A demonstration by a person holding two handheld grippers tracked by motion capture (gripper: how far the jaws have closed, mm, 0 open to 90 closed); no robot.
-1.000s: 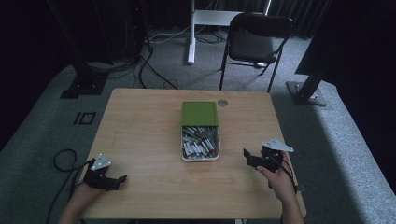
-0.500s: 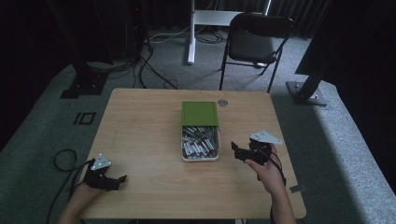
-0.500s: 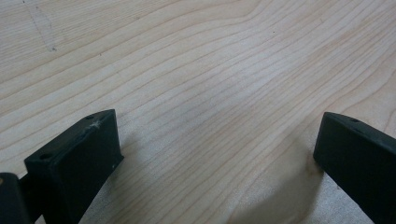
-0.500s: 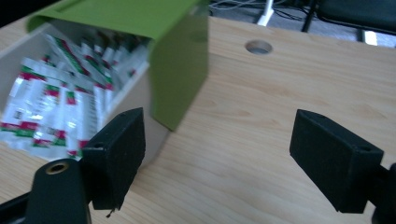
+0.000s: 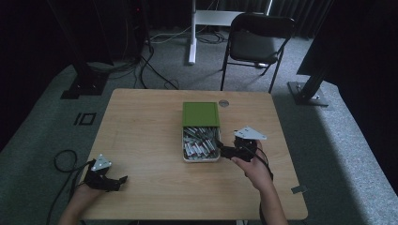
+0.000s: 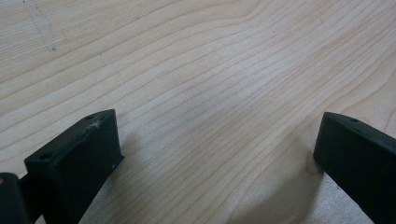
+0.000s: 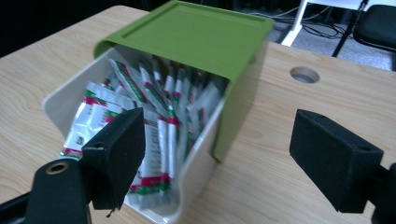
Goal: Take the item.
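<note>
Right claw (image 5: 224, 151) is at the near right corner of the white box (image 5: 201, 158), jaws spread wide with nothing between them, one jaw over the sachets (image 7: 154, 126) and the other outside the box wall. The box sits mid-bench, slightly right of centre, its green lid (image 5: 201, 114) slid toward the far side so the near half lies exposed, packed with silver sachets banded red and green. This looks like the approach to a pick: the reach is made, the grab not yet. The next move calls for dipping the jaws into the packets and closing on a single one without dragging its neighbours. Left claw (image 5: 118, 180) rests released on the bench (image 5: 150, 122) at the near left, holding nothing.
</note>
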